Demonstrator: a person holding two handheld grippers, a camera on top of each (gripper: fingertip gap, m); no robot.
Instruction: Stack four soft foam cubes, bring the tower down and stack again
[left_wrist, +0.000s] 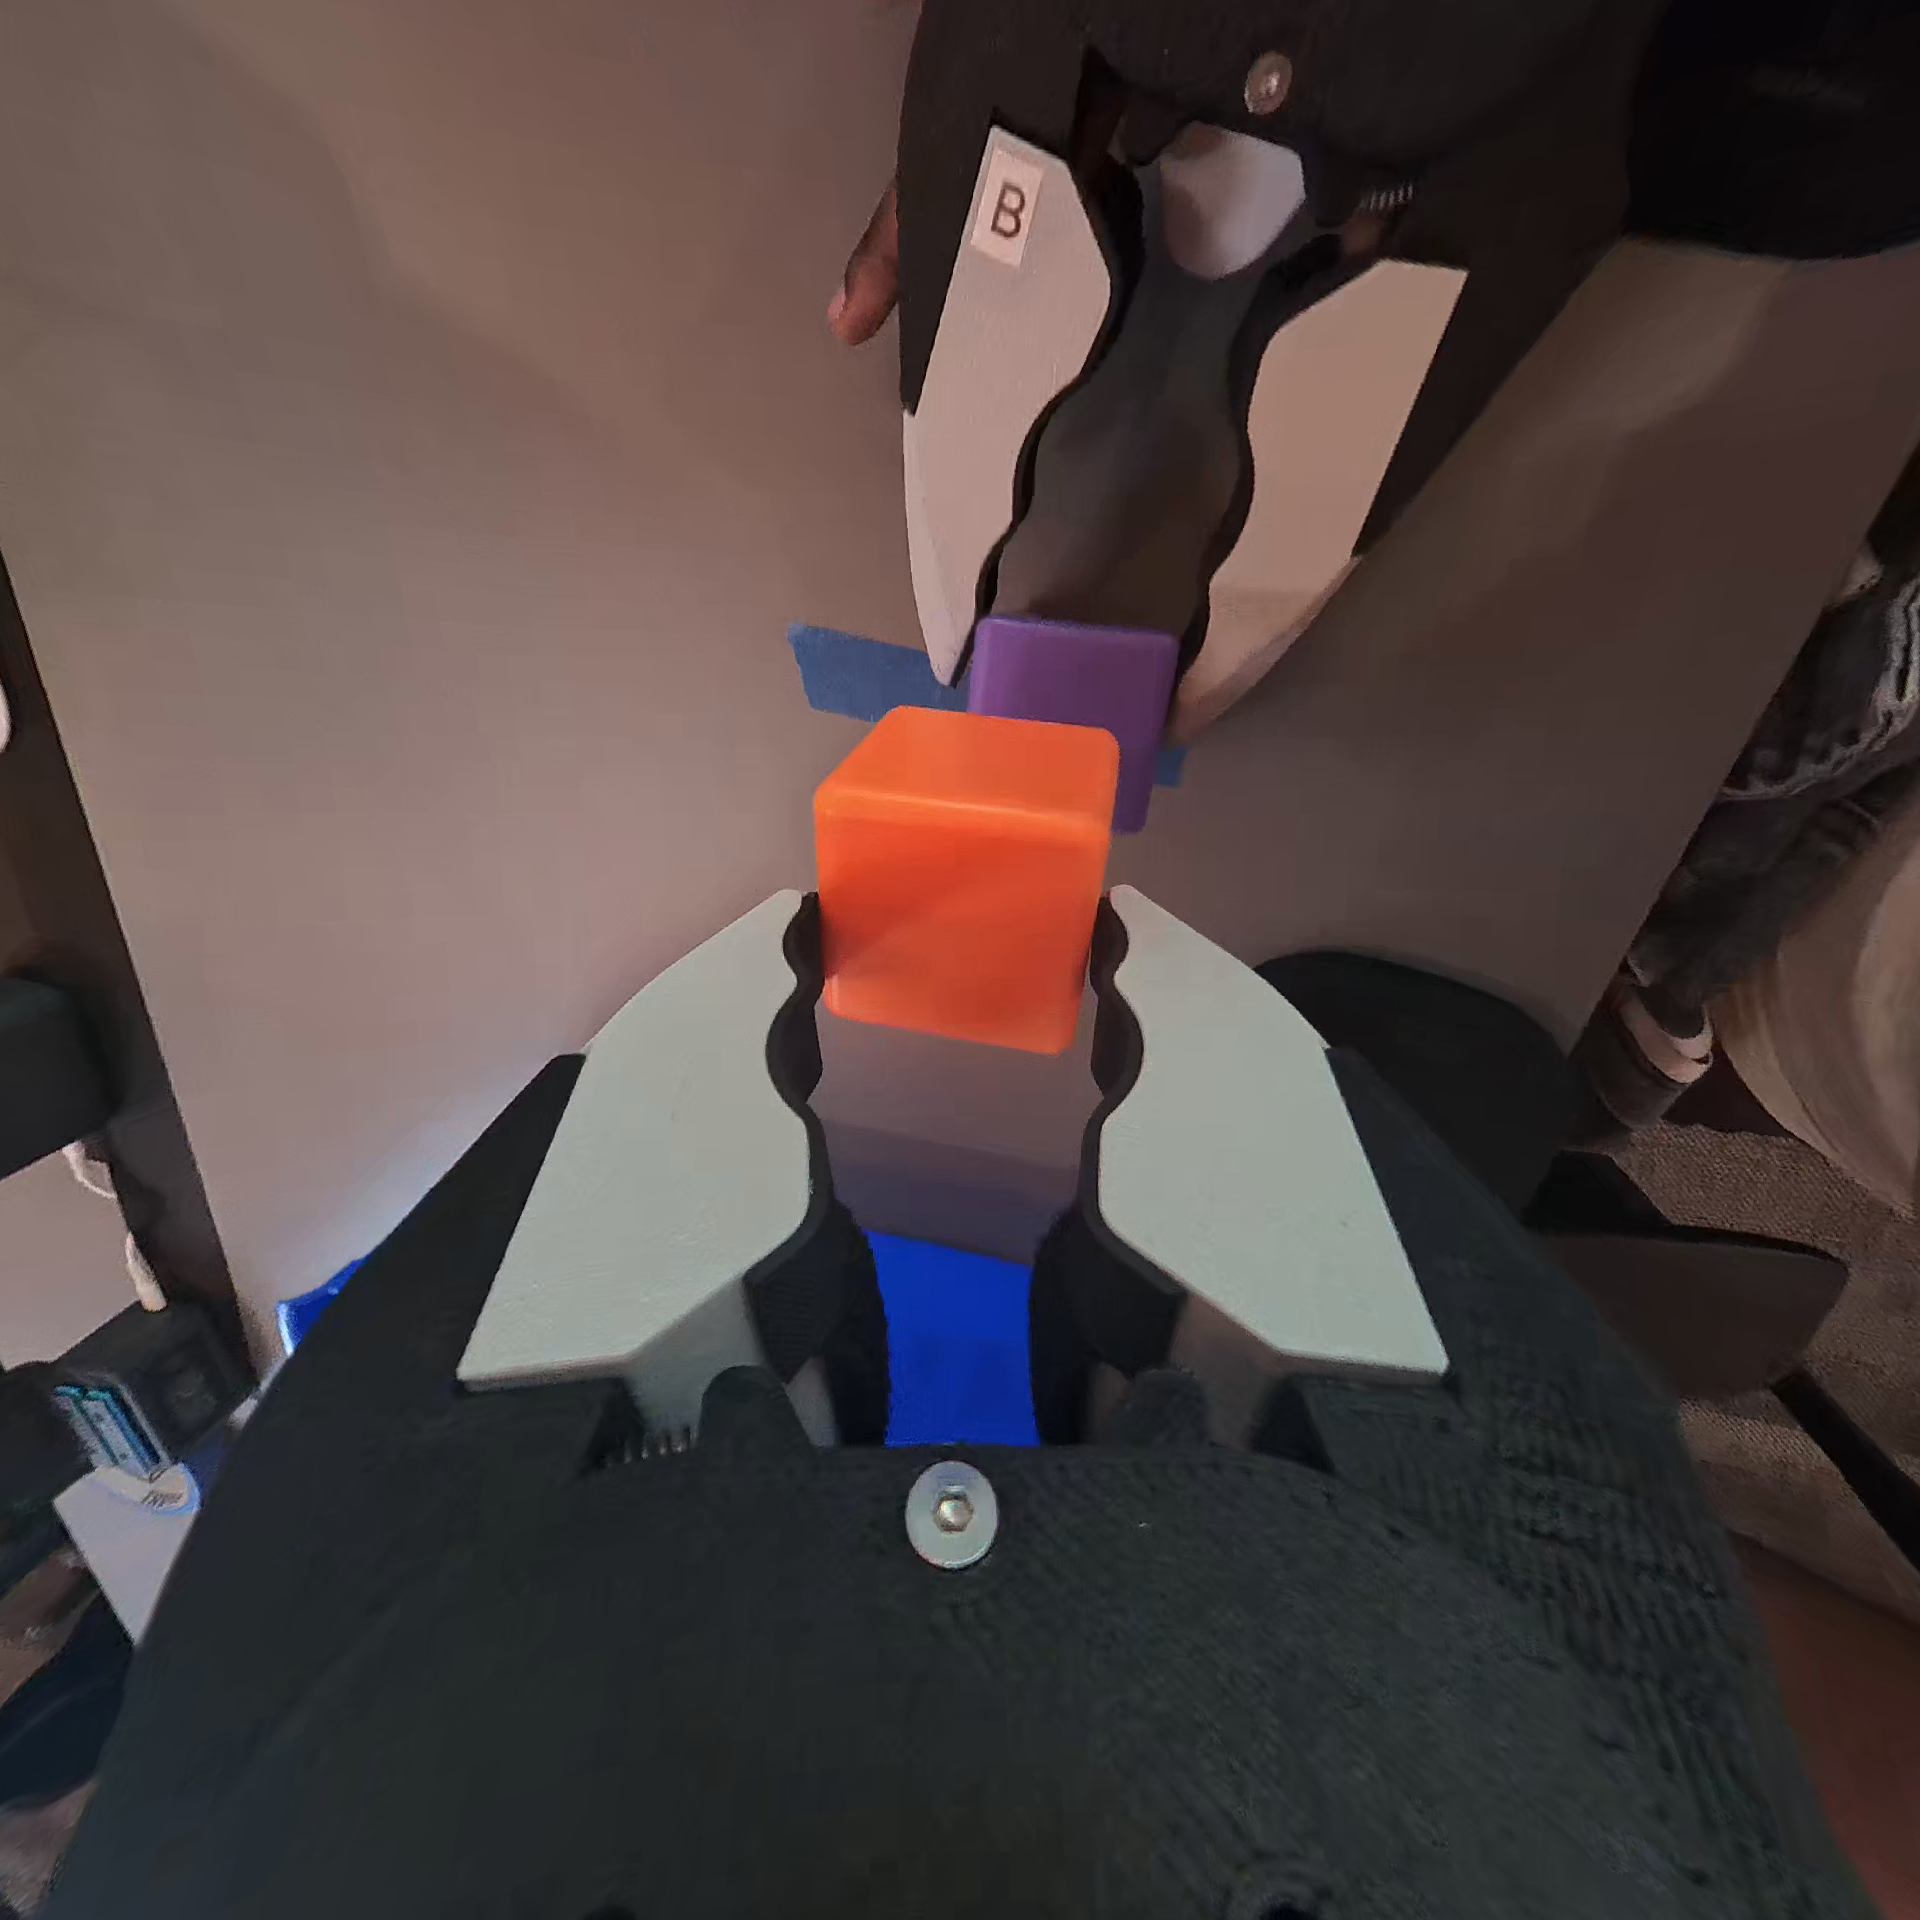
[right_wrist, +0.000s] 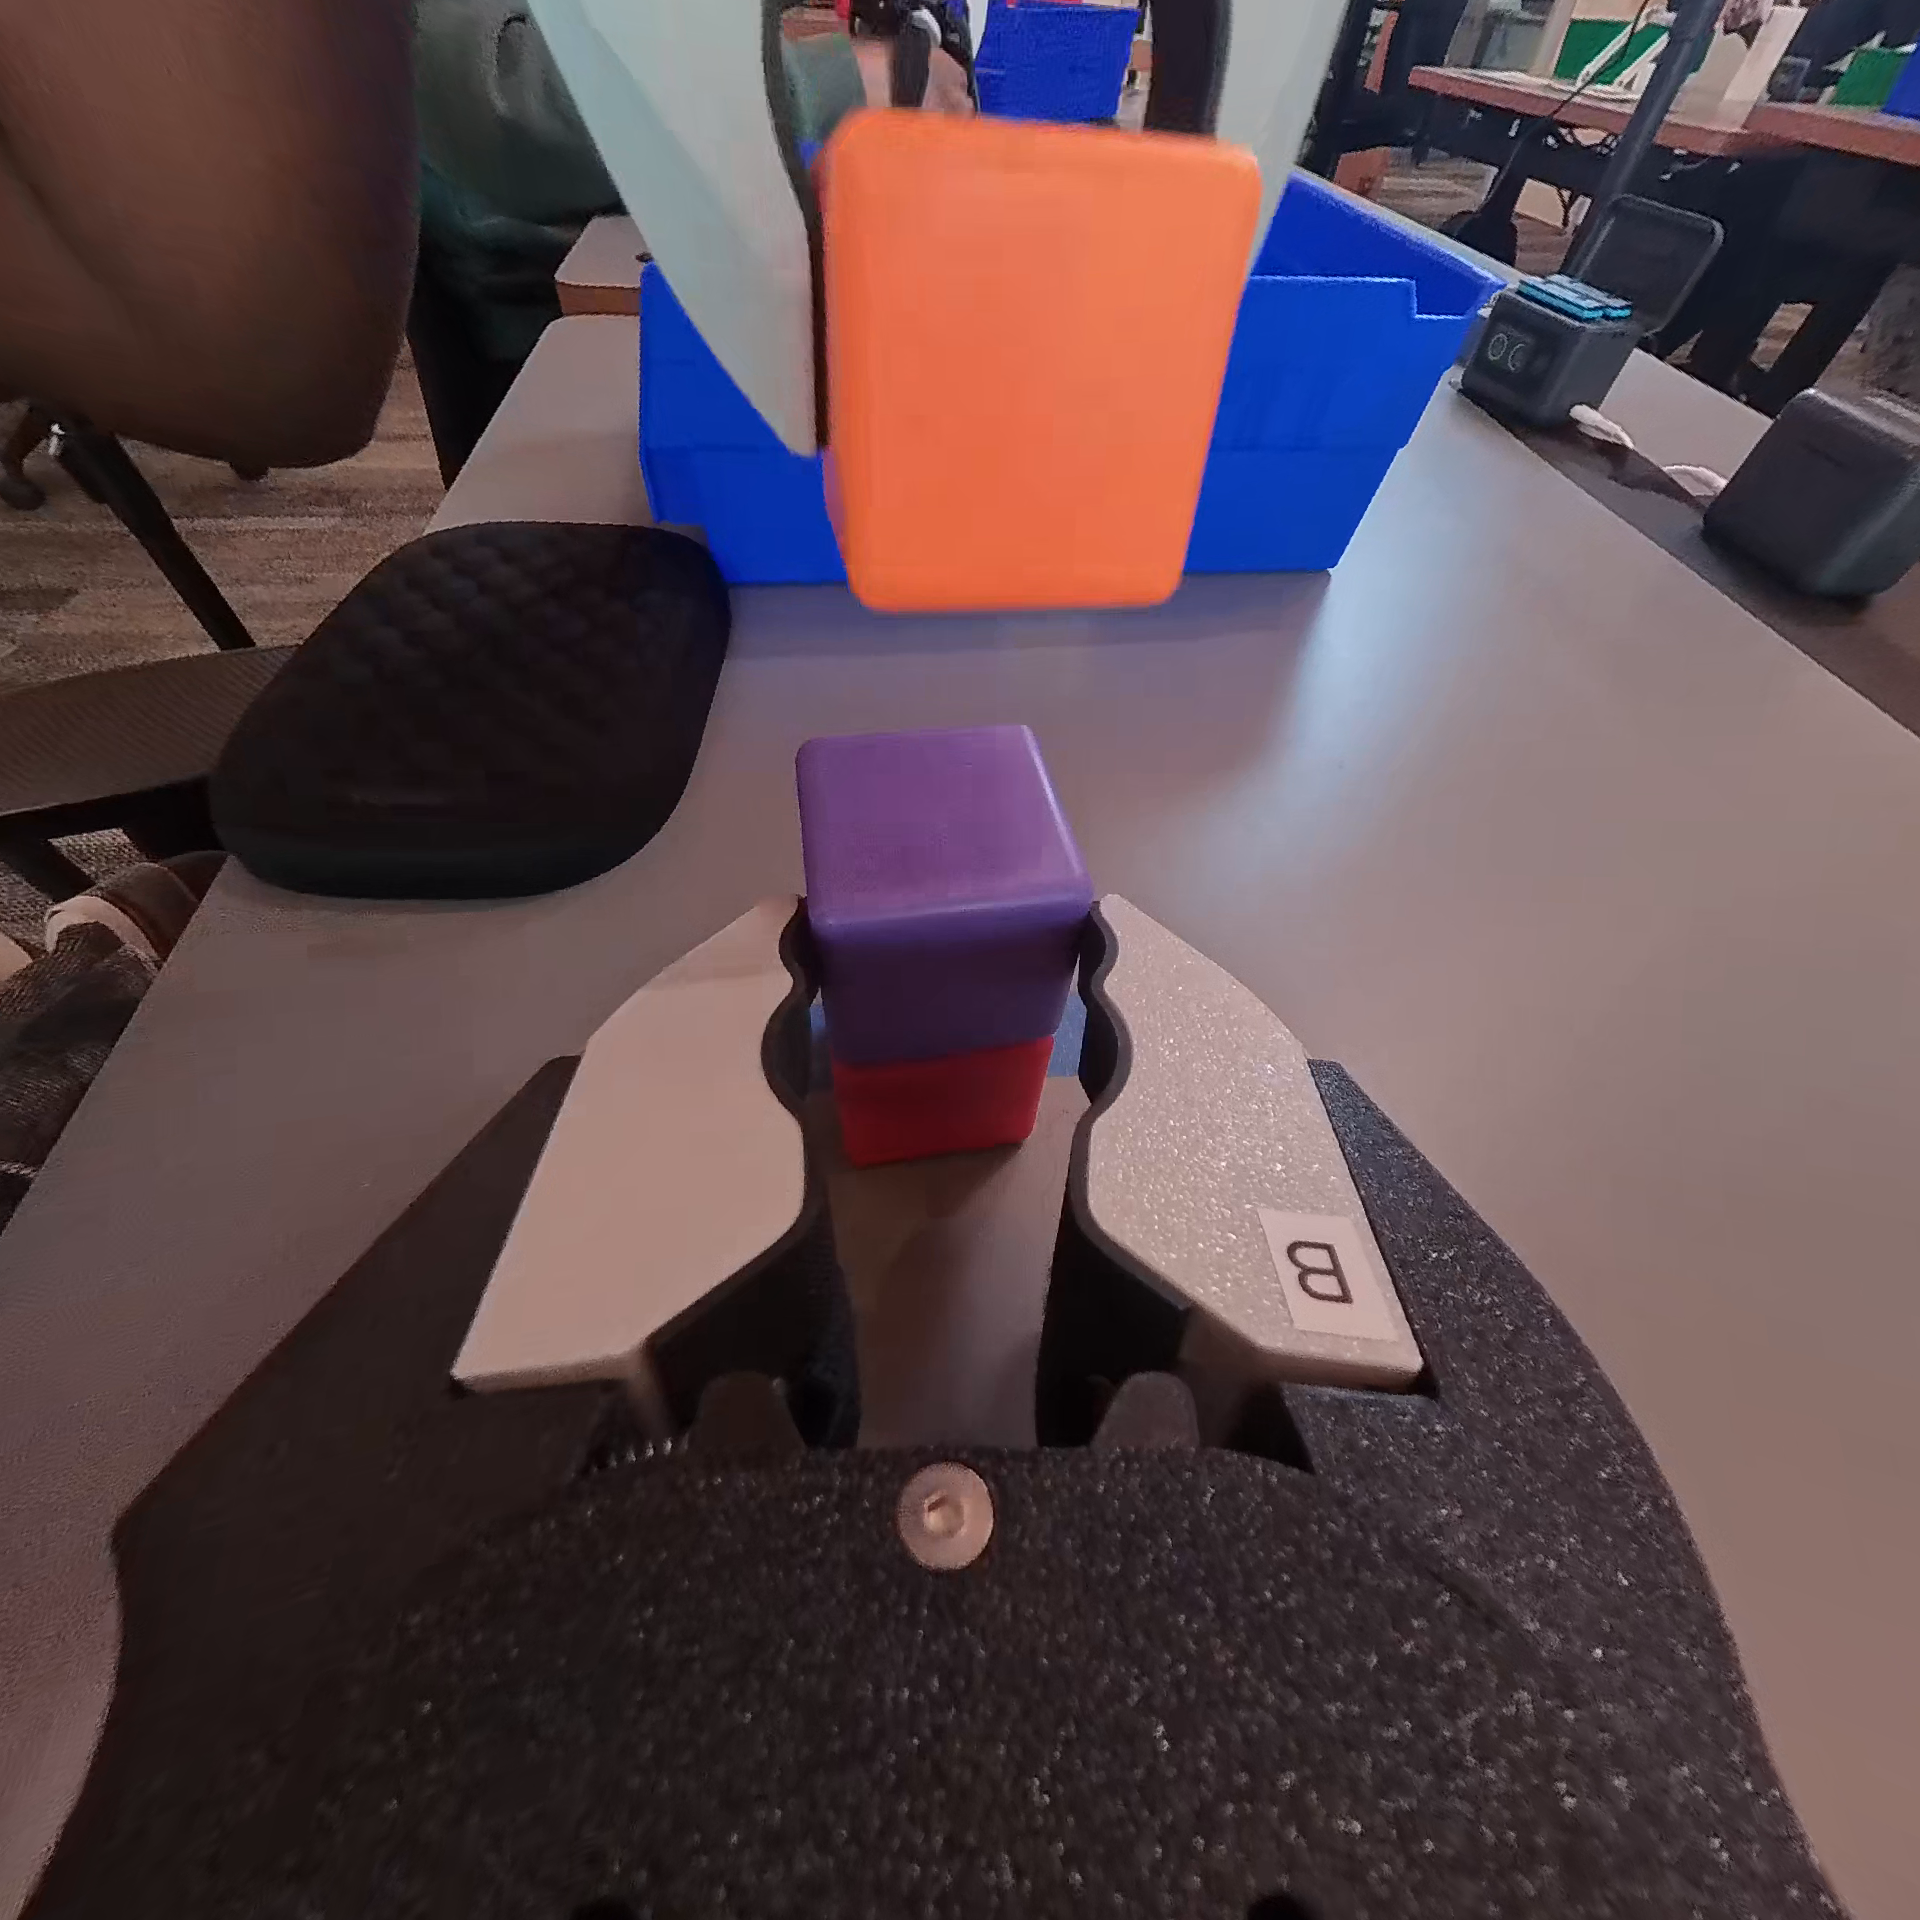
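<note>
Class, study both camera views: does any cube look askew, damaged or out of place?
Nothing stands out. The purple cube sits squarely on the red cube, gripped by the right gripper. The left gripper holds the orange cube in the air. No cube looks damaged.

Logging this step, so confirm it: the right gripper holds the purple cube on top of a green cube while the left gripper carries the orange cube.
Not quite: the cube under the purple cube is red, as the right wrist view shows. The rest stands: right gripper on purple, left gripper carrying the orange cube.

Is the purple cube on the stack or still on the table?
On the stack: the purple cube sits on the red cube, with the right gripper jaws around it.
</note>
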